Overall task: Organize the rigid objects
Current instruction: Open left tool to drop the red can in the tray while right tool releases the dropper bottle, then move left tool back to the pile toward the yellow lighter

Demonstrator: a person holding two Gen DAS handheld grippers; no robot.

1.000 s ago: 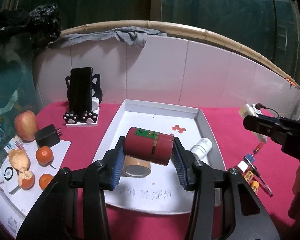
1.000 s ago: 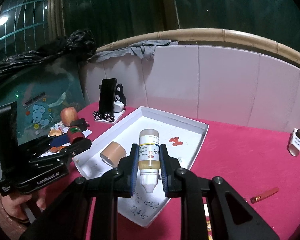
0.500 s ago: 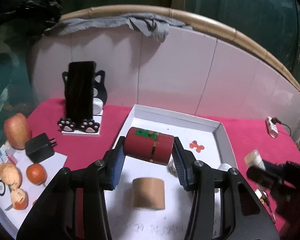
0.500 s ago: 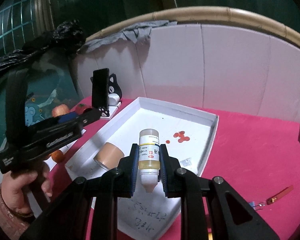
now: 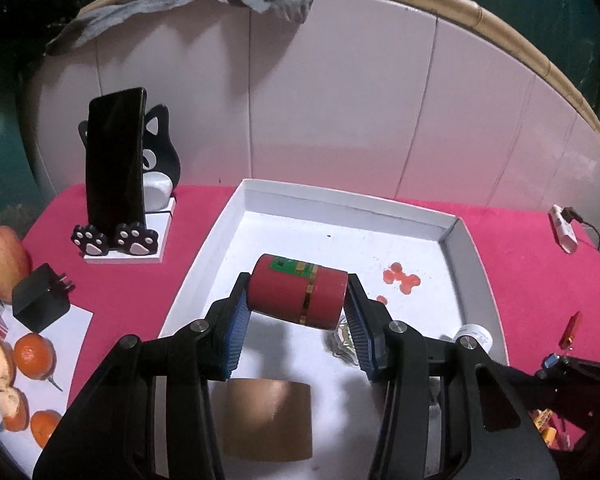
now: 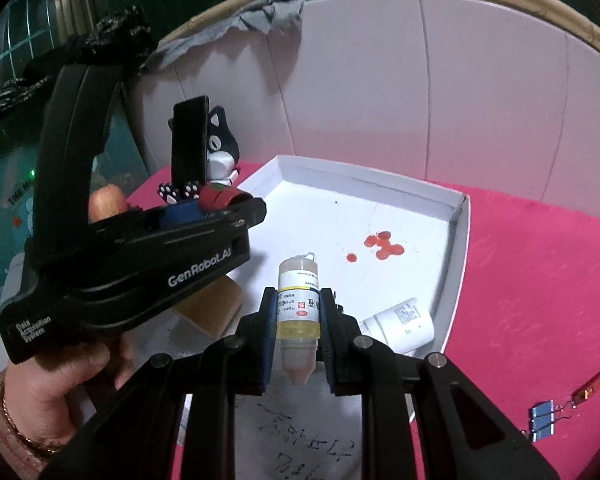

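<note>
My left gripper (image 5: 297, 300) is shut on a red can (image 5: 298, 291) with a gold band, held sideways above the white tray (image 5: 340, 206). In the right wrist view the left gripper (image 6: 236, 210) hangs over the tray's left part with the red can (image 6: 216, 196) at its tip. My right gripper (image 6: 299, 308) is shut on a small yellow-liquid bottle (image 6: 299, 304), cap toward the camera, above the tray (image 6: 458, 240). A brown tape roll (image 5: 268, 418) and a white bottle (image 6: 400, 322) lie in the tray.
A phone on a cat-shaped stand (image 5: 120, 176) stands left of the tray. An apple (image 5: 2, 264), a black charger (image 5: 40, 298) and oranges (image 5: 32, 354) lie at the far left. Red stains (image 6: 382, 244) mark the tray floor. Binder clips (image 6: 542, 420) lie on the red cloth at right.
Both grippers have moved forward over the tray with their loads. The left gripper now reaches further in, and the tape roll sits lower in its view.
</note>
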